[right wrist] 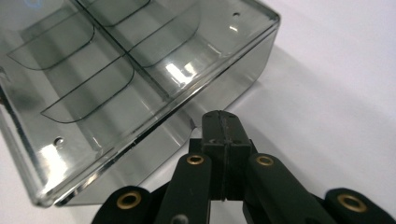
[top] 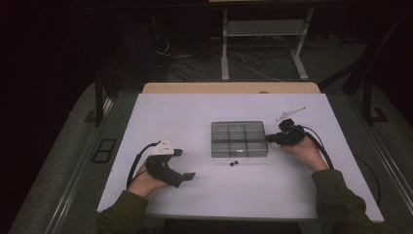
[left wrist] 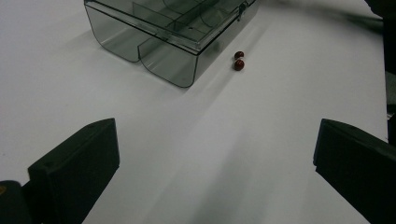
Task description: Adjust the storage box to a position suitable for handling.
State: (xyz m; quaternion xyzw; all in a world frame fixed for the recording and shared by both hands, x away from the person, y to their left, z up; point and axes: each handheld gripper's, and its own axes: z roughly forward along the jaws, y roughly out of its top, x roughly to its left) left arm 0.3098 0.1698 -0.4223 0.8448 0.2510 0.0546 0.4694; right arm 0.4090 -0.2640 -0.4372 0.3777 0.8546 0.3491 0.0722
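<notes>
A smoky clear compartment box (top: 239, 139) with its lid down lies at the middle of the white table. Two small dark red beads (top: 234, 163) rest side by side just in front of it. My left gripper (top: 184, 164) lies at the left of the table, open, with nothing between its jaws. In the left gripper view the box (left wrist: 173, 32) and the beads (left wrist: 239, 60) sit well ahead of the left gripper (left wrist: 217, 140). My right gripper (top: 269, 139) is shut, its tip at the box's right side. In the right gripper view the right gripper (right wrist: 222, 119) sits right up against the box (right wrist: 116, 70), just under the lid rim.
The table (top: 219, 195) has bare room in front of the box and between the two hands. A wooden edge (top: 229, 87) runs along its far side. Beyond it on the dark floor stand metal frame legs (top: 225, 58) among loose cables.
</notes>
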